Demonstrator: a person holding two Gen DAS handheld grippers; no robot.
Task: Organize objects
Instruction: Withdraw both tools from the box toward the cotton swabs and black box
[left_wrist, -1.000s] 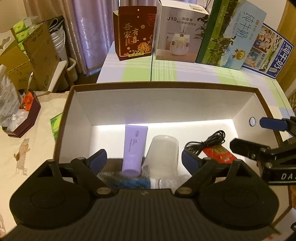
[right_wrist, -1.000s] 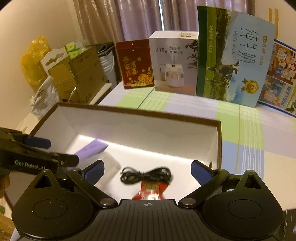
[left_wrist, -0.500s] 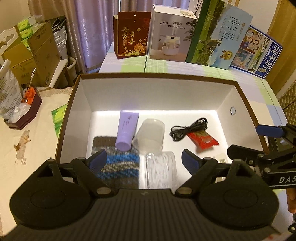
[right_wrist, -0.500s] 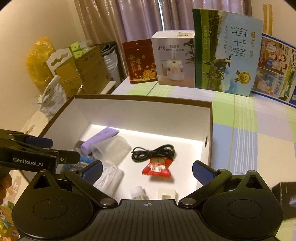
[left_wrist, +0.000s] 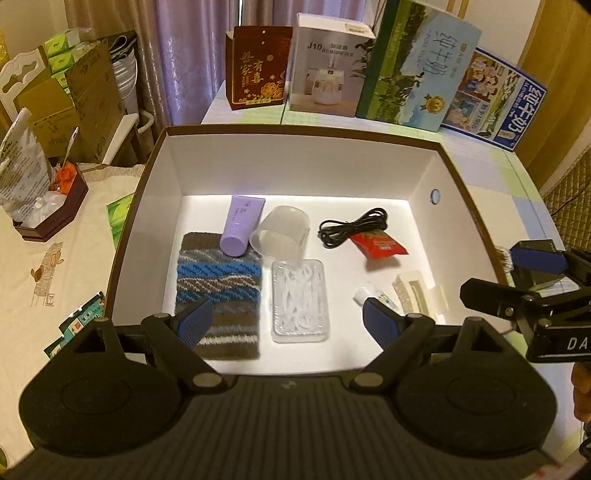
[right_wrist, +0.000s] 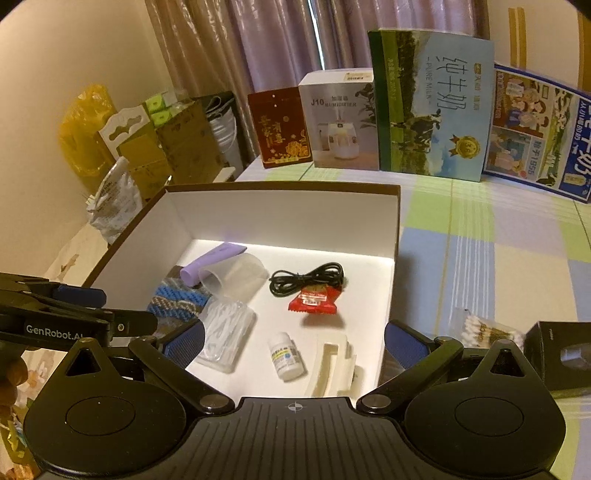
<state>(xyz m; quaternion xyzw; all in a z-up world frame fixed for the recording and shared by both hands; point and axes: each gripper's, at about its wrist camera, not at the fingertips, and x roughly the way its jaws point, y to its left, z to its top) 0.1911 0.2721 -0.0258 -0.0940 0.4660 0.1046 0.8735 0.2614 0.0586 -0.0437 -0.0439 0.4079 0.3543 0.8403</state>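
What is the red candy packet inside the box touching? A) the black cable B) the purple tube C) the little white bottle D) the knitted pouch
A: the red candy packet lies against the coiled black cable, well apart from the other items in the box.

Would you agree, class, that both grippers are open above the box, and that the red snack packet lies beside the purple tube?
Not quite. The red snack packet lies against the black cable, apart from the purple tube, as the left wrist view shows. The rest stands: left gripper and right gripper are open above the box.
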